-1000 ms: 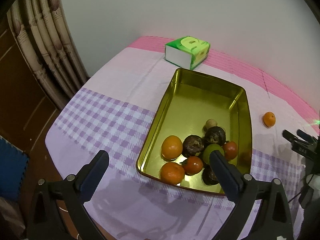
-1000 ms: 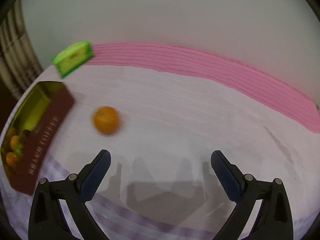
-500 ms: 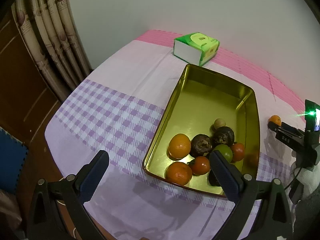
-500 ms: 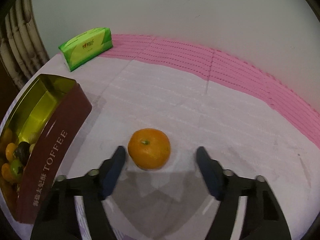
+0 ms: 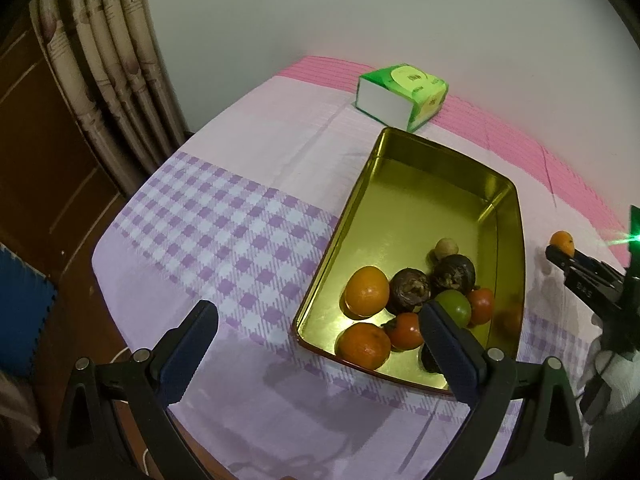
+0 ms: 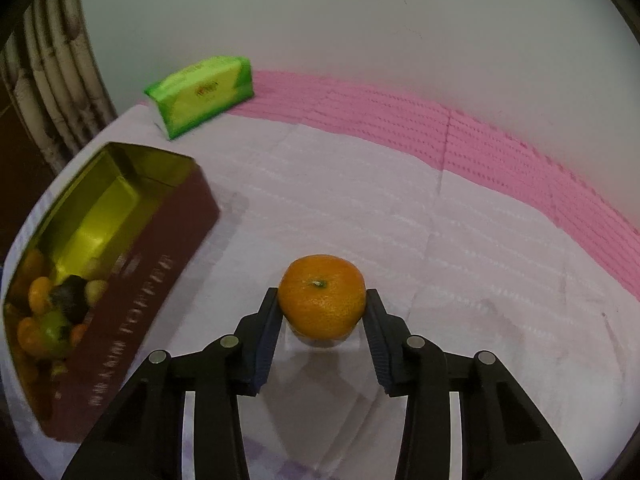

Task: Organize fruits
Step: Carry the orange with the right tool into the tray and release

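A loose orange sits on the pale cloth right of the gold tin. My right gripper has it between its jaws, which are closing, and both pads touch the fruit's sides. In the left wrist view the same orange shows at the tip of the right gripper. The gold tin holds several fruits at its near end: oranges, dark round ones, a green one. My left gripper hangs open and empty above the tin's near left corner.
A green tissue pack lies behind the tin, near the wall. A curtain and dark wooden furniture stand off the table's left side. The checked cloth left of the tin reaches the table's rounded edge.
My right gripper came forward to the orange and its jaws narrowed from wide apart to touching it. The left gripper stayed open; its view shifted only slightly.
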### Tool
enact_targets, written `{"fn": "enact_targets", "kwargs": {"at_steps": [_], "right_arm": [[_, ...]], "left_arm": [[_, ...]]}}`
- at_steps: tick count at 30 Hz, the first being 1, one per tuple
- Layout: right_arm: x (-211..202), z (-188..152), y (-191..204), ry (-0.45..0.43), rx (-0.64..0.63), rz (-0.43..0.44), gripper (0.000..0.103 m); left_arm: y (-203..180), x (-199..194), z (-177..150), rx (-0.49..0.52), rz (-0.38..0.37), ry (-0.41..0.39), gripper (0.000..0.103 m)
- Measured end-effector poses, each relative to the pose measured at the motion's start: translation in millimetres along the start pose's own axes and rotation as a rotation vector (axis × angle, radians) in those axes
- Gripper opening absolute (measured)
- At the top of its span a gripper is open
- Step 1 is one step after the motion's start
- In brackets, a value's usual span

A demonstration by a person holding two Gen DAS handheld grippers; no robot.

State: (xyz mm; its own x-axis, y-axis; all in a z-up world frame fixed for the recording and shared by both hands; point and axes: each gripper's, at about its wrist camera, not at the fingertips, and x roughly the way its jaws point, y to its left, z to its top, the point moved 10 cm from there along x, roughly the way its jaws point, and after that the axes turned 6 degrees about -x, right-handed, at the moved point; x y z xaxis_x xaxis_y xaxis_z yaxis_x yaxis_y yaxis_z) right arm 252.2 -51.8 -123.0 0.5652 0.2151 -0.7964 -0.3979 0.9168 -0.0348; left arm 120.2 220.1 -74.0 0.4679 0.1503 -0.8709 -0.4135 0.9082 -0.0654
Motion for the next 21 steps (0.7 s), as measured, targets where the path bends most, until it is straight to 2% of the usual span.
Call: {"fn": "enact_targets", "kwargs": {"at_steps": [7,15,21], "right_arm": [[-41.3,19.1,62.9,-0.069,-0.076,0.123,0.042],[-57.0,5.8,137.9,-0.048,-0.193,0.231,0.042],[-58.3,-12.9,165.7,-0.017,-0.26,0.245,0.042]], "left_arm": [[13.3,-8.4,4.8,-0.056,-0.001,-0.011,0.1],[32.5,-19.1,5.4,-0.094,0.004,-0.022,0.1],[34.1,-21.9,4.4,-0.086,0.005,-0.025,0.1]]}}
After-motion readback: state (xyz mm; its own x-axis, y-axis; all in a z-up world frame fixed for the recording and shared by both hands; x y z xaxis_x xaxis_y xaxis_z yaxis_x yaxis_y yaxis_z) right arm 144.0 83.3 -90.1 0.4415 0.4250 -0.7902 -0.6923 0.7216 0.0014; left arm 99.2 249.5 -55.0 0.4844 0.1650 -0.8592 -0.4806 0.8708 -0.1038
